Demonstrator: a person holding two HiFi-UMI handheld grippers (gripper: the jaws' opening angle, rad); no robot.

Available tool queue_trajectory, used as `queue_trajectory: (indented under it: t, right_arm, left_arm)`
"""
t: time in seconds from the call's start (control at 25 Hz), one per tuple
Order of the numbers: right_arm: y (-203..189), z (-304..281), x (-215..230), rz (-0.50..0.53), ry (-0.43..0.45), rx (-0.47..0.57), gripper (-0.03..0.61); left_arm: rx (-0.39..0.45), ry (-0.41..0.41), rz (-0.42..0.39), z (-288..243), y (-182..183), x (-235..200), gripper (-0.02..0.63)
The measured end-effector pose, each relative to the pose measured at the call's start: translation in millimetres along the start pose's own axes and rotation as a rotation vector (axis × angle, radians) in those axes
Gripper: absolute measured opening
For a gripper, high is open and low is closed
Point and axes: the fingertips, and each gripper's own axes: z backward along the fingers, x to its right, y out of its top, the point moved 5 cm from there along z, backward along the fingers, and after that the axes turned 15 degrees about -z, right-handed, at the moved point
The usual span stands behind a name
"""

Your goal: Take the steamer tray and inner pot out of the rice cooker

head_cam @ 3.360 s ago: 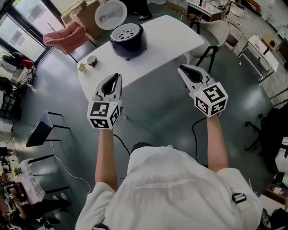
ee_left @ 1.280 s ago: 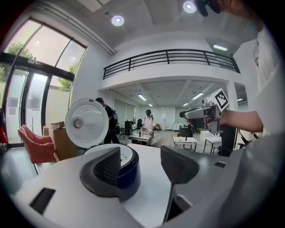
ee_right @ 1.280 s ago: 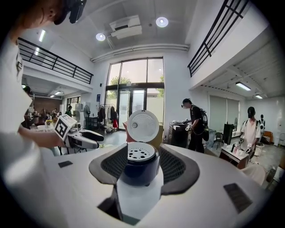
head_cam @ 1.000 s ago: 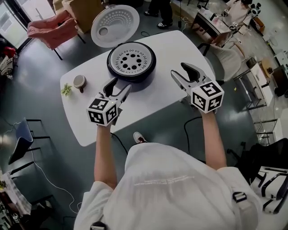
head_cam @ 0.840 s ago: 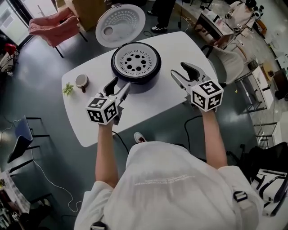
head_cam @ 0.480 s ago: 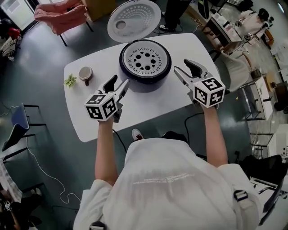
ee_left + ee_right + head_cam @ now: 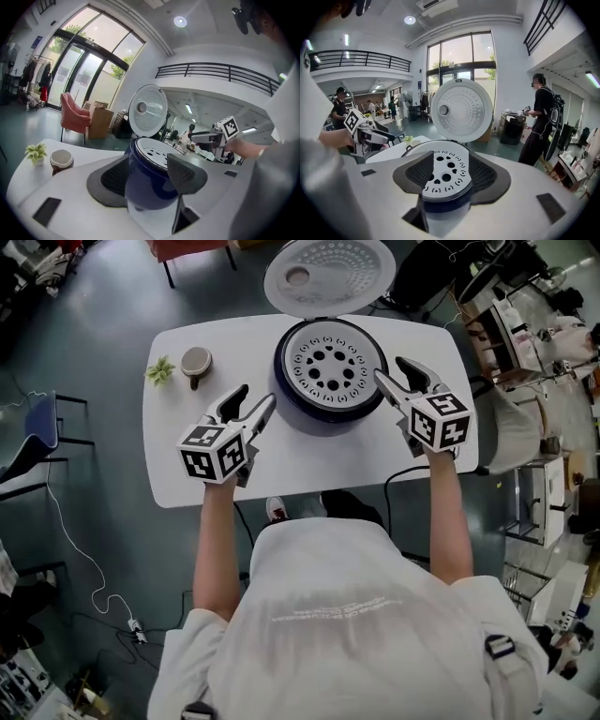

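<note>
A dark blue rice cooker (image 7: 323, 413) stands at the far middle of the white table (image 7: 309, 460), its round lid (image 7: 328, 276) swung up behind it. The white steamer tray (image 7: 336, 367), pierced with holes, sits in its mouth and hides the inner pot. My left gripper (image 7: 255, 397) is open, just left of the cooker. In the left gripper view the cooker (image 7: 150, 187) shows between that gripper's (image 7: 150, 173) pads, apart from them. My right gripper (image 7: 392, 369) is at the cooker's right rim, its jaws opening. The tray (image 7: 445, 176) lies beyond them, untouched.
A cup (image 7: 196, 362) and a small potted plant (image 7: 159, 370) stand at the table's far left. Chairs (image 7: 37, 427) stand on the floor to the left, more furniture to the right. A person (image 7: 541, 122) stands beyond the table in the right gripper view.
Both grippers have moved forward and down towards the cooker. The right one has come from beside the table's edge to the cooker's right rim; the left one now flanks its left side.
</note>
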Motion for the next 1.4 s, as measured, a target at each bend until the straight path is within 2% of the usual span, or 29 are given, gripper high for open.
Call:
queue_trajectory:
  t: [0.28,0.4,0.84,1.0,1.4]
  right_arm:
    - [-0.4,-64.2,33.6,0.014,0.054,-0.131,0.25]
    - [-4.0,-83.4,45.9,0.018,0.063,-0.177,0.253]
    - [-17.8,-125.6,71.6,0.158,0.011,-0.268,0.27]
    - [-22.1,-128.0,76.7,0.158,0.016,-0.286,0.276]
    - [-25.1,-131.3,76.7,0.125,-0.002,-0.27,0.238]
  left_arm:
    - [-0.048,0.122,0.021,-10.4,2.2,-11.1,0.265]
    - [-0.072,0.148,0.022,-21.5,-0.7,-8.3,0.265]
    - [-0.092,0.19,0.071,-47.7,-14.4,-12.3,0.265]
    - [-0.101,0.188,0.079,-54.9,-17.3,-11.6,0.267]
    - [-0.115,0.175,0.078,-61.4,-19.1,-8.8,0.265]
